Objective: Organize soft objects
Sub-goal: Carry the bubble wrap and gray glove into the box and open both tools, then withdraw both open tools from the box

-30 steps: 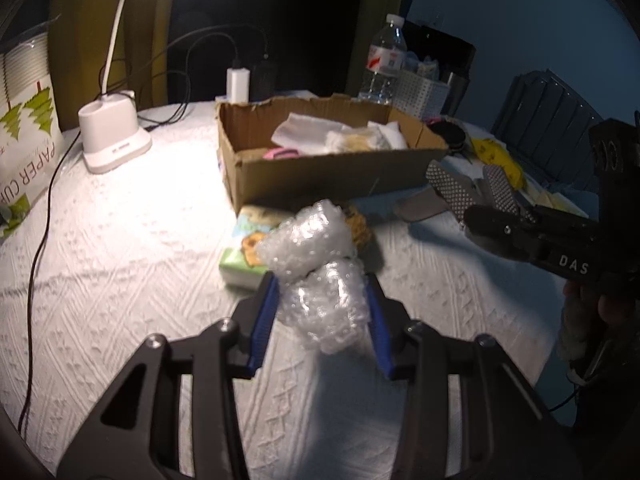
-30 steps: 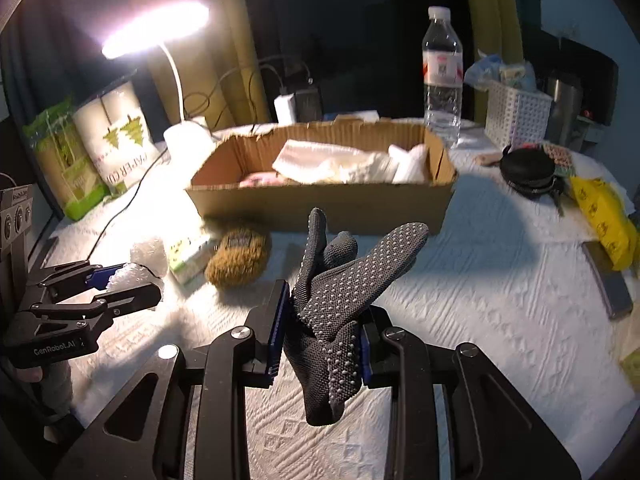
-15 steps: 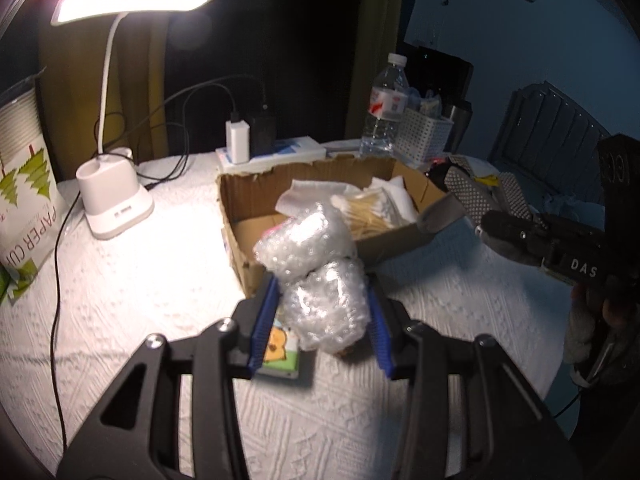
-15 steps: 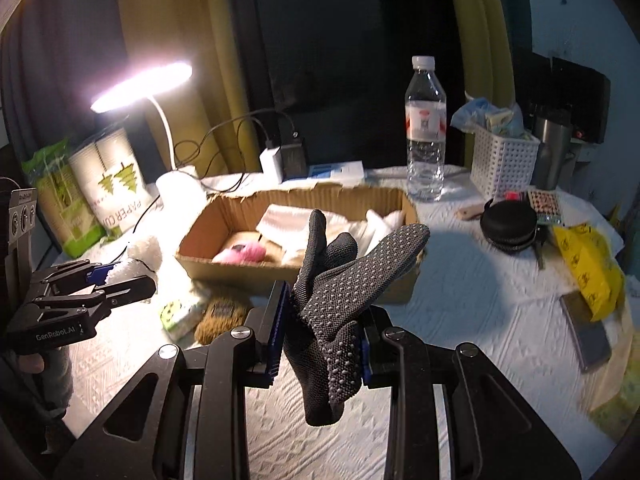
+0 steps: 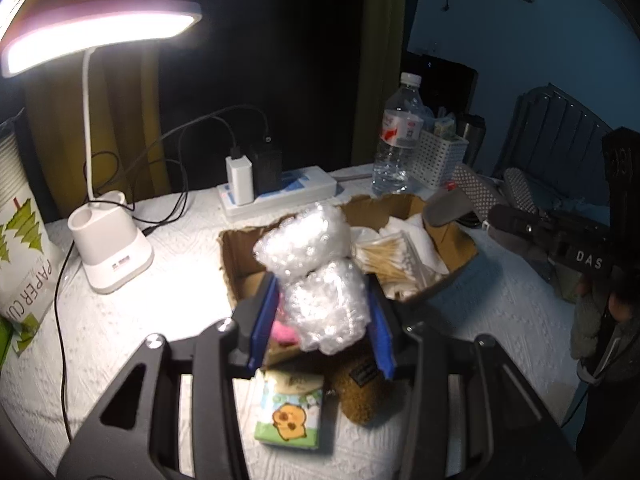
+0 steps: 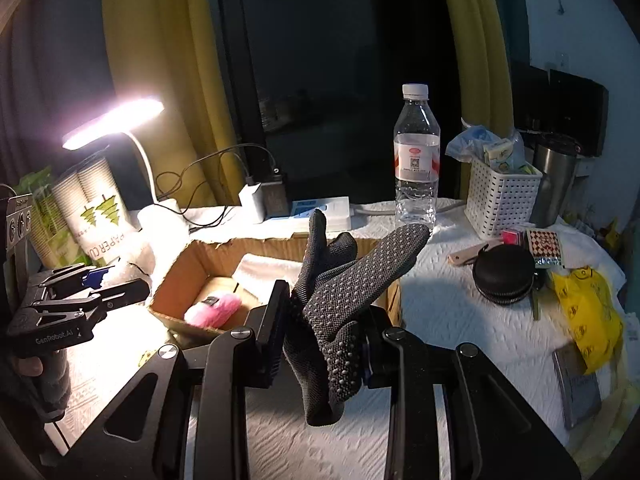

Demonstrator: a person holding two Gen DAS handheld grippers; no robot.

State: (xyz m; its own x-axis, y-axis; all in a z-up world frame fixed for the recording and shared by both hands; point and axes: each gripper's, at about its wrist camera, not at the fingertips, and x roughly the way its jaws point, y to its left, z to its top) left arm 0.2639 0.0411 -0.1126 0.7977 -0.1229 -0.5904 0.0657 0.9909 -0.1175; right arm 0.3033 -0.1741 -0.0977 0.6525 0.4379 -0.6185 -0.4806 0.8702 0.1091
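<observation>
My left gripper (image 5: 322, 322) is shut on a wad of clear bubble wrap (image 5: 316, 276) and holds it above the near edge of the open cardboard box (image 5: 460, 258). The box holds white cloths, a pack of cotton swabs (image 5: 386, 258) and a pink fluffy thing (image 6: 214, 310). My right gripper (image 6: 322, 346) is shut on a dark grey dotted glove (image 6: 344, 292), held in the air over the box's front (image 6: 172, 280). A tissue pack (image 5: 290, 410) and a brown fuzzy thing (image 5: 362, 396) lie on the table below my left gripper.
A lit desk lamp (image 5: 108, 248) stands left of the box. Behind it are a power strip with chargers (image 5: 276, 192), a water bottle (image 6: 416, 160) and a white basket (image 6: 500, 196). A paper cup bag (image 5: 20, 248) is far left. A black round case (image 6: 504, 272) and yellow bag (image 6: 588, 312) lie right.
Both grippers have risen and moved forward toward the box with their loads. The bubble wrap has gone from in front of the box to over its near edge.
</observation>
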